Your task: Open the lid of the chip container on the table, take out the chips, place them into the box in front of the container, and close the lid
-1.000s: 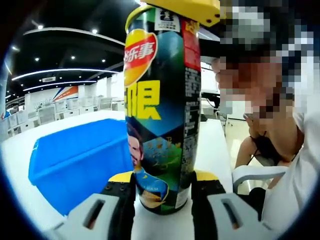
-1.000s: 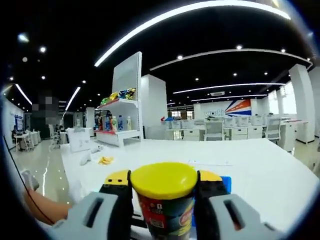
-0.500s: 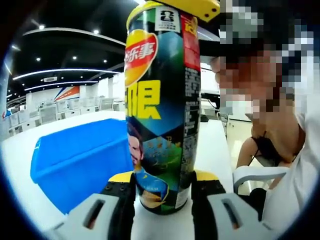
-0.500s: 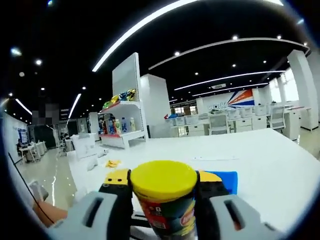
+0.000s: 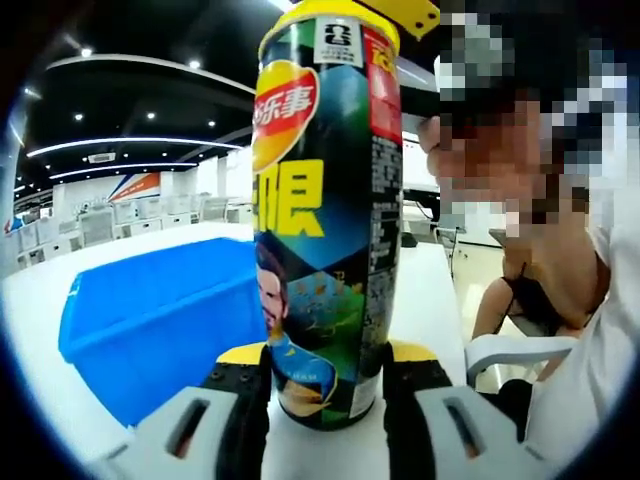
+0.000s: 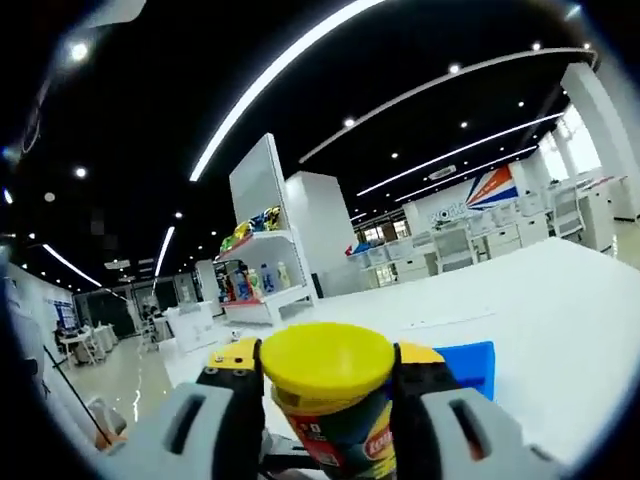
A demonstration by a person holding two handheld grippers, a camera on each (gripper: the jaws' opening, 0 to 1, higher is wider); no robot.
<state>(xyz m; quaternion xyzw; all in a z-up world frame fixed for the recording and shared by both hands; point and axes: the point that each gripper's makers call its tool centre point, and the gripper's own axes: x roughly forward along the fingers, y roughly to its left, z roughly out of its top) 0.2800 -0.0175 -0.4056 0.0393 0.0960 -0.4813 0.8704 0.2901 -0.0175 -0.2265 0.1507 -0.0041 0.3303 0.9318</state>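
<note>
Beside the blue box (image 5: 150, 320), chip container (image 5: 325, 220) (yellow-lidded) stands upright.

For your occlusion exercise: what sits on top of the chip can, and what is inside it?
A yellow lid caps the can, with the right gripper clamped on it. The contents are hidden.

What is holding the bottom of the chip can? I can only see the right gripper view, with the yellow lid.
Observer: The left gripper is shut on the chip can near its base.
Operator: Is the can standing up?
Observer: Yes, upright on the white table.
Operator: How big is the blue box?
Observer: In the left gripper view the blue box is a wide open bin beside the can, with nothing showing in the part I can see.
Operator: Is the lid off?
Observer: Not yet; the right gripper clamps the yellow lid on the can.
</note>
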